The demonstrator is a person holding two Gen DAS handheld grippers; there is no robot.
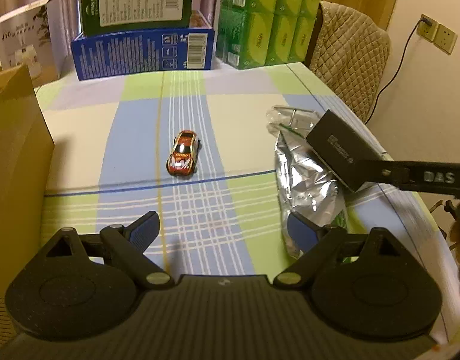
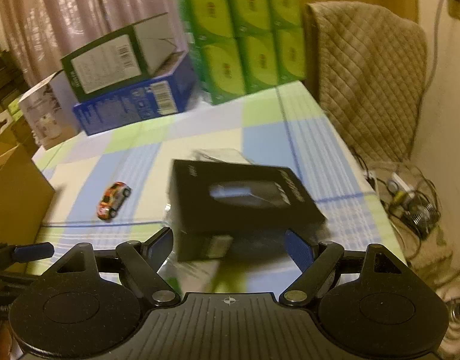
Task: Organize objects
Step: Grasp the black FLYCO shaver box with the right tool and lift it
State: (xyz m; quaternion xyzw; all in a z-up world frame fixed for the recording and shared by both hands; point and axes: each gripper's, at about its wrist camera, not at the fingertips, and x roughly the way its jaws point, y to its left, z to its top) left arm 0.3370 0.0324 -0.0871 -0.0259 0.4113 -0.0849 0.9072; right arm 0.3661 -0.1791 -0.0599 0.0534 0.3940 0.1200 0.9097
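Observation:
A small orange toy car (image 1: 183, 157) stands on the checked tablecloth (image 1: 139, 114), well ahead of my left gripper (image 1: 223, 234), which is open and holds nothing. To the right a crumpled silver foil bag (image 1: 305, 183) lies on the cloth. Above it a black box (image 1: 341, 150) hangs tilted, with the right gripper's finger (image 1: 425, 177) against its side. In the right wrist view, my right gripper (image 2: 230, 240) is shut on that black box (image 2: 245, 198), one blue pad on each side. The car (image 2: 112, 199) sits to its left.
A tall cardboard box (image 1: 13, 165) walls the left side. At the back stand a blue box (image 1: 142, 51), a dark green box (image 1: 136, 0), green tissue packs (image 1: 266, 18) and a white box (image 1: 25, 39). A quilt-covered chair (image 1: 350, 54) stands at the right edge, with cables (image 2: 410, 201) on the floor beyond.

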